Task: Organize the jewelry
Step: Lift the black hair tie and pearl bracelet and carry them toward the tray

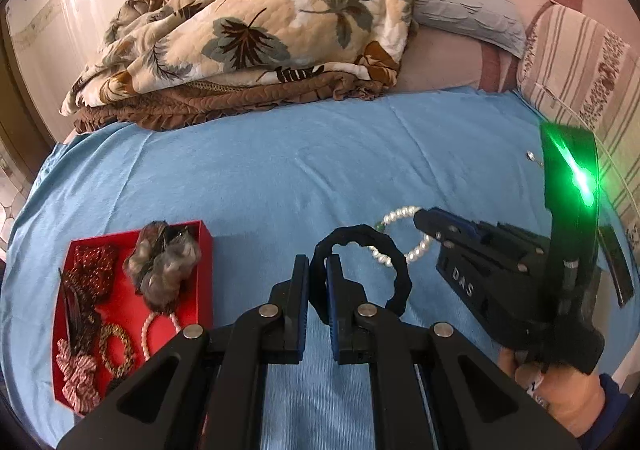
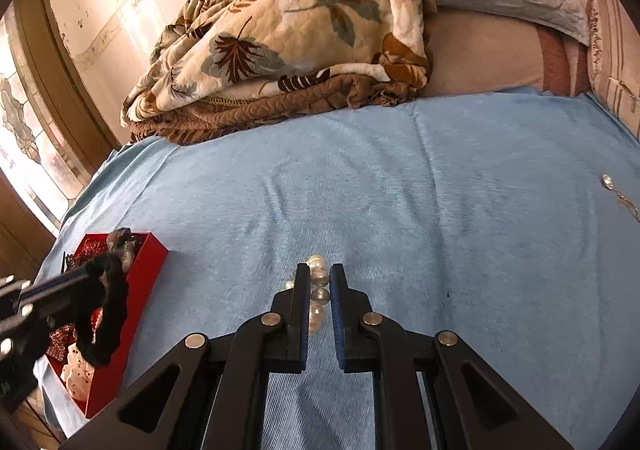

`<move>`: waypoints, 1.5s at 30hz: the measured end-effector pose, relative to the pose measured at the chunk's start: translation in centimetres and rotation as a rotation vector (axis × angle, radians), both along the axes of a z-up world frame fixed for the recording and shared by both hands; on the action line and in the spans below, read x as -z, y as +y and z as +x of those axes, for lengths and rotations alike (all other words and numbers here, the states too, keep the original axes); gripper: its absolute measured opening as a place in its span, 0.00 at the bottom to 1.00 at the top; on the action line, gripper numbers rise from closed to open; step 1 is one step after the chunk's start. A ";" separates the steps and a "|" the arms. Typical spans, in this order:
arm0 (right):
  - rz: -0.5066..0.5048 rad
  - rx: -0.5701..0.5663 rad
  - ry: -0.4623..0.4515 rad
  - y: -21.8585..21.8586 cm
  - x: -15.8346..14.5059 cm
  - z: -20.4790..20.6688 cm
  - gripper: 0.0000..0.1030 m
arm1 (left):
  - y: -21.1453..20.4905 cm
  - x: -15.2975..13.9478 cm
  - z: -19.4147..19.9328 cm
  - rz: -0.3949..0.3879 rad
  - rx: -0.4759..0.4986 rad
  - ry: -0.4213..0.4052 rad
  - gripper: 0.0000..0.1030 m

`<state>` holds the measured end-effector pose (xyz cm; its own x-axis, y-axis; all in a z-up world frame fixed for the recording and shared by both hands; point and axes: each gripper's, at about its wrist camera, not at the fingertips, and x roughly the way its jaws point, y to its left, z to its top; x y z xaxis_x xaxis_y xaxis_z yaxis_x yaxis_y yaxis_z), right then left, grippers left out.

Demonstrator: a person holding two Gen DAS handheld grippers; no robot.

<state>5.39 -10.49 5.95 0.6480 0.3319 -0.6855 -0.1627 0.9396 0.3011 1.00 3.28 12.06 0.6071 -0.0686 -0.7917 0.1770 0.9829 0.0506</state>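
The left claw (image 1: 318, 270) is clenched on a black scrunchie (image 1: 394, 270), a ribbed fabric ring held above the blue sheet (image 1: 280, 170), right of the red box (image 1: 202, 250). The right claw (image 2: 319, 282) grips a pearl bracelet (image 2: 318, 292), a loop of round white glossy beads, lifted just off the sheet. The box holds a grey furry scrunchie (image 1: 164, 262), red beaded pieces, a gold-brown band and another pearl loop. A small silver pendant (image 2: 608, 182) lies on the sheet far right.
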 end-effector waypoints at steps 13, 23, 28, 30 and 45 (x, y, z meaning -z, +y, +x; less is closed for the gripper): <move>-0.014 0.046 -0.024 -0.5 -1.1 -4.2 0.10 | -0.5 -0.5 -5.0 0.047 0.002 -0.018 0.08; -0.004 0.076 -0.002 -0.7 -0.9 -7.6 0.11 | 0.3 -1.0 -7.9 0.053 -0.015 -0.030 0.08; -0.022 0.071 0.001 -0.1 -0.8 -9.7 0.11 | 0.9 -1.4 -9.0 0.047 -0.023 -0.040 0.08; -0.026 0.070 0.005 0.0 -0.8 -10.4 0.11 | 1.1 -1.4 -9.3 0.039 -0.023 -0.038 0.08; -0.047 0.070 -0.001 0.8 -2.0 -15.0 0.11 | 1.7 -2.1 -12.1 0.003 -0.006 -0.056 0.08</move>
